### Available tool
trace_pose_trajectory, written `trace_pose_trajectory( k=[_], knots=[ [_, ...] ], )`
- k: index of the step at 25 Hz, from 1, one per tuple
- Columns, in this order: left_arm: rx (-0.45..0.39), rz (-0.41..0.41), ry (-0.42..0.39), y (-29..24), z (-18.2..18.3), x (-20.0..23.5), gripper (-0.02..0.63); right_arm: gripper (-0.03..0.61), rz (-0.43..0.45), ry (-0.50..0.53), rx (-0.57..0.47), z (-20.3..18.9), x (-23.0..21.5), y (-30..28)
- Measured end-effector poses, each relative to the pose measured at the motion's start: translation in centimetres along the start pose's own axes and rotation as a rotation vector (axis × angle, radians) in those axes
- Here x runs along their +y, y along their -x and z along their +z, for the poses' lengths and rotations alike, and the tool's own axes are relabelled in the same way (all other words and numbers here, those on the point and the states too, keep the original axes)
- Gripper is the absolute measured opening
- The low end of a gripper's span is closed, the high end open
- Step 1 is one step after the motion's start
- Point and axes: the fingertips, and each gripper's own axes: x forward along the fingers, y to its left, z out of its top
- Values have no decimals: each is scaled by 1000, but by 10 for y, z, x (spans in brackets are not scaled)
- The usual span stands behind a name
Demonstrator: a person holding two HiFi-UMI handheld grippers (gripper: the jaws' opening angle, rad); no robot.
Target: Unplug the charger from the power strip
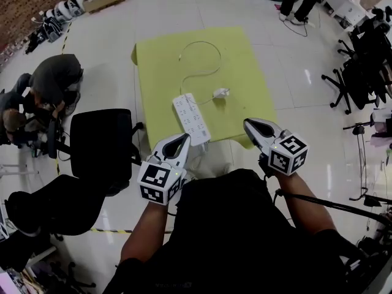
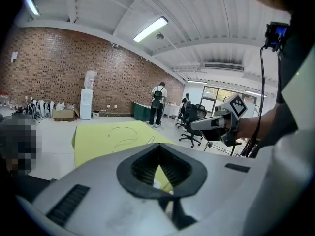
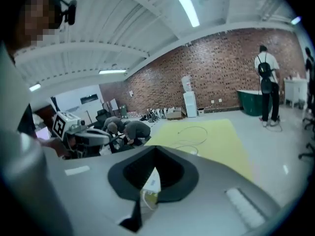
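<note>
A white power strip (image 1: 192, 118) lies aslant on the yellow-green cloth of the table (image 1: 165, 60), near its front edge. The white charger (image 1: 221, 92) lies on the cloth just right of the strip, out of its sockets, and its white cable (image 1: 199, 66) loops toward the far side. My left gripper (image 1: 182, 141) hovers over the table's front edge by the strip's near end, shut and empty. My right gripper (image 1: 250, 125) is raised at the table's front right corner, shut with nothing in it. In the left gripper view the right gripper (image 2: 197, 124) shows beside the table.
A black office chair (image 1: 101, 143) stands close to the table's left front. People crouch on the floor at the left (image 1: 55, 78). More office chairs (image 1: 361, 60) stand at the right, and a person (image 1: 300, 2) stands beyond the table.
</note>
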Motion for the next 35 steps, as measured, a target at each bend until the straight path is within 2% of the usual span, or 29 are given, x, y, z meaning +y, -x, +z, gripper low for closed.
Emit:
trace_pose_trajectory(
  k=[3,9,17,22,29,35],
  knots=[
    [-13,43,14,5,1,-9,6,2,11,69,14,1,1,7],
    [-42,136,67,12,0,-36,6,2,92,52,20,-8,9,40],
    [-44,199,84,12,-11,-90,6,0,195,75,53,-42,13,78],
    [-17,223,82,20,-24,-107,6,0,233,77,57,-51,15,88],
    [-25,245,58,28,-18,-118,6,0,258,92,41,-48,17,94],
    [-25,232,47,27,-15,-125,6,0,254,90,46,-47,15,98]
  ],
)
